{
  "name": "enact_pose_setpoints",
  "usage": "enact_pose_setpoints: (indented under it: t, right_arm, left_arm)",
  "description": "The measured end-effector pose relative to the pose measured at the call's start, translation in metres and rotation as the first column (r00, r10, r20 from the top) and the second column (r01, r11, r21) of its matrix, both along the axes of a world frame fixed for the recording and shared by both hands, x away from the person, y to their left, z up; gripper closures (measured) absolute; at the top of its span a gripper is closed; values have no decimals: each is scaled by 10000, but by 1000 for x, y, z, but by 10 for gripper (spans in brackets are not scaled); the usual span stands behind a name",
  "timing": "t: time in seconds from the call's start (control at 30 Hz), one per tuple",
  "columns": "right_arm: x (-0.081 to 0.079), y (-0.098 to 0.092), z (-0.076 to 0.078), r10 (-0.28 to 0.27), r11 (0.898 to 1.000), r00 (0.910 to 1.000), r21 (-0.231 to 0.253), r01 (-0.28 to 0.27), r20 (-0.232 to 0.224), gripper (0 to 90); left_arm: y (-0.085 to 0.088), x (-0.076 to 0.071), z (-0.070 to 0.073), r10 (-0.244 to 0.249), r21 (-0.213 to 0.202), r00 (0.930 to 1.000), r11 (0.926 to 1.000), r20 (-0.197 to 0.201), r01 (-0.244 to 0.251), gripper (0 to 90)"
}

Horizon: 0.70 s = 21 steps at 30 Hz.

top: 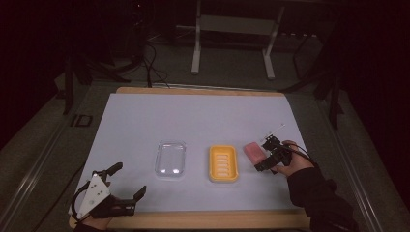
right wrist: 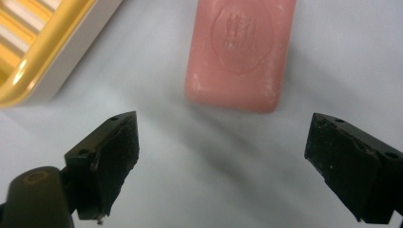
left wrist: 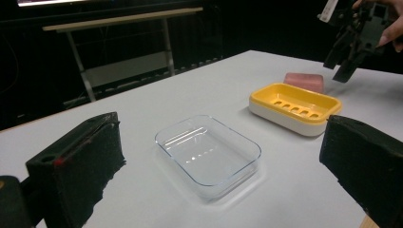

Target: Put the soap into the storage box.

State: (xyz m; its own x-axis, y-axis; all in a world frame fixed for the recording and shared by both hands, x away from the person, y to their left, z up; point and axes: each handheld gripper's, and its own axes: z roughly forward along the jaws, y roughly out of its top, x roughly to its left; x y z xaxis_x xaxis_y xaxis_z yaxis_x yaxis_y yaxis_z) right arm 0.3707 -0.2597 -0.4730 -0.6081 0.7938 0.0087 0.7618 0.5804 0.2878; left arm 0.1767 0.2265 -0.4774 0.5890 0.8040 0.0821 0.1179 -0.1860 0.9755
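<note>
So the thing that matters here is the pink soap bar and how it sits relative to the right gripper. In the right gripper view the bar lies flat on the white table, just ahead of the two black jaws and roughly centred between them, maybe a touch toward the left jaw. Its long axis runs away from the gripper, so the jaws would span the narrow width if they go forward and down. Jaws are spread wide, nothing in them, and wider than the bar, so my guess is it's a straight approach with no twisting needed.

The yellow soap dish is just beside the bar on its left, not touching, and the clear lid sits further left, well apart from the bar. The right gripper is by far the nearer one. The left gripper is down at the near left corner of the table, also wide open and empty.

What the views add: the right gripper view shows the stamped oval logo on the soap and the gap to the dish, which the high view is too small for. The left gripper view shows the right gripper hanging in the air above the bar, not down on the table, and the dish's slotted floor is bare.
</note>
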Motion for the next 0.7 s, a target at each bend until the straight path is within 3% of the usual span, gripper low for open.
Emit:
enact_pose_setpoints:
  t: [0.23, 0.7]
  right_arm:
    - [9, 0, -1, -34, 9985, 10000, 547, 35, -23, 111]
    - [30, 10, 3, -135, 9972, 9995, 743, 115, 269, 134]
  left_arm:
    - [0, 0, 0, -1, 9, 10000, 10000, -1, 1, 10]
    - [0, 0, 0, -19, 9, 10000, 10000, -2, 19, 10]
